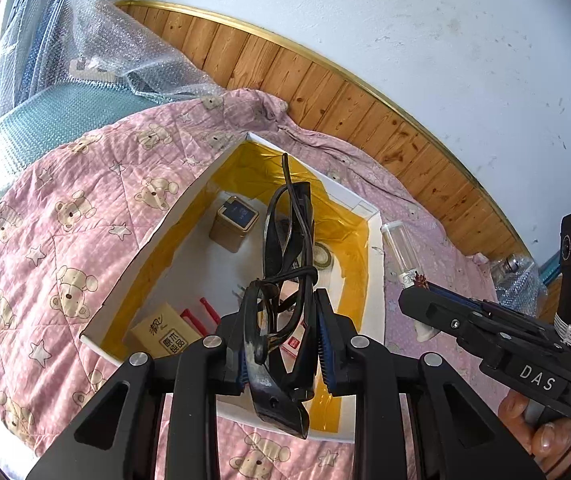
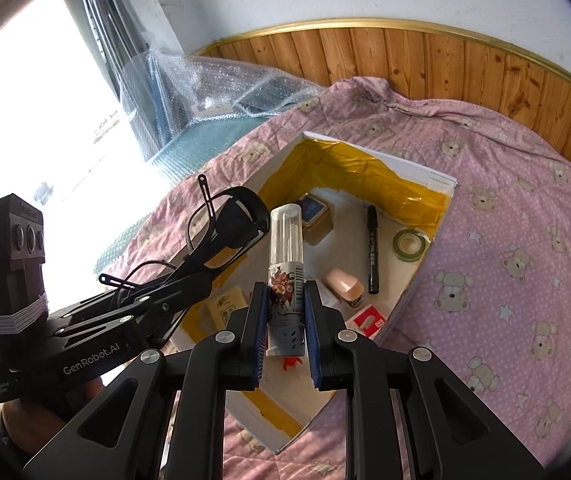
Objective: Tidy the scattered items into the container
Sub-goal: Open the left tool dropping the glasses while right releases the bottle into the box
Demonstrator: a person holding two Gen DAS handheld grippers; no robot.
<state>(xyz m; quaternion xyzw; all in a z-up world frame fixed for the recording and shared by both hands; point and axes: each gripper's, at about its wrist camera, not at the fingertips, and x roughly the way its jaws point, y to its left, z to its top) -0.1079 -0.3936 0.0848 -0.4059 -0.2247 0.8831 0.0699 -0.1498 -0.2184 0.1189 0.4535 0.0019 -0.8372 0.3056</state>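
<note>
While left fingers (image 1: 281, 344) clamp glasses (image 1: 285, 240), right fingers (image 2: 285, 320) clamp bottle (image 2: 285, 264) above box (image 2: 425, 264).

A box (image 2: 441, 216) sits on a bed (image 2: 525, 240) before a panelled wall (image 2: 445, 56). In it lie a tin (image 2: 317, 216) at the back, a pen (image 2: 372, 248) beside it, tape (image 2: 409, 245) to the pen's right and a stapler (image 2: 345, 286) nearer. Bubble wrap (image 2: 205, 84) is piled behind the bed's left end.

Glossy black plastic glasses (image 1: 285, 264); clear plastic tube (image 2: 285, 232); white card box (image 1: 125, 276) lined with shiny yellow film; soft quilted cotton bedspread (image 1: 65, 208); varnished knotty wood panelling (image 1: 325, 96).
</note>
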